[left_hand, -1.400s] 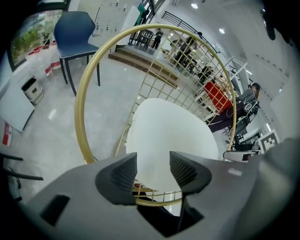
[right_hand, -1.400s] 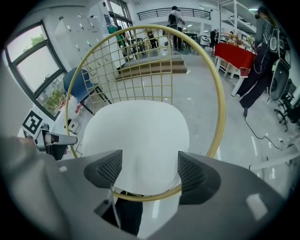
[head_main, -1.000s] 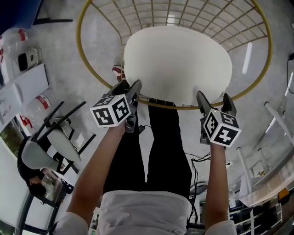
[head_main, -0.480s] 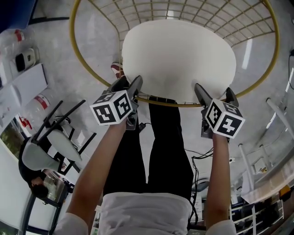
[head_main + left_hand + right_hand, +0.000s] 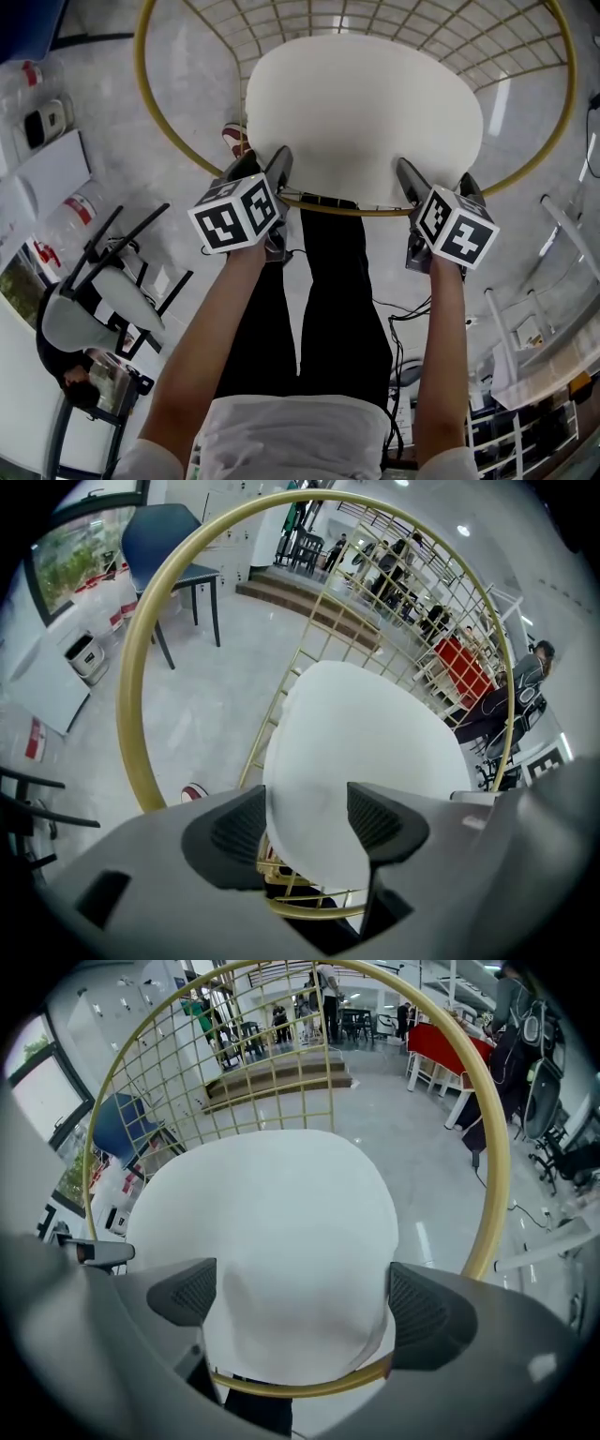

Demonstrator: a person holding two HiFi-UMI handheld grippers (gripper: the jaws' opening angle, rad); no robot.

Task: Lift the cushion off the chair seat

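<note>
A round white cushion (image 5: 361, 112) lies on the seat of a chair made of a gold ring frame (image 5: 337, 208) and wire grid. My left gripper (image 5: 265, 161) stands at the cushion's near left edge. In the left gripper view its jaws (image 5: 307, 827) are spread, with the cushion's edge (image 5: 356, 742) showing between them and no visible squeeze. My right gripper (image 5: 436, 175) is at the near right edge. Its jaws (image 5: 305, 1302) stand wide over the cushion (image 5: 272, 1232), pads clear of it. Both point steeply down.
The person's legs in black trousers (image 5: 328, 300) stand right behind the gold rim, one shoe (image 5: 234, 141) under the ring. A black-legged chair (image 5: 112, 281) stands at the left, white furniture (image 5: 47, 178) beyond it, and cables (image 5: 403, 328) and railings at the right.
Both grippers have edged toward the cushion's near edge, the right one sinking a little. The right jaws look spread slightly wider. The cushion still rests on the seat.
</note>
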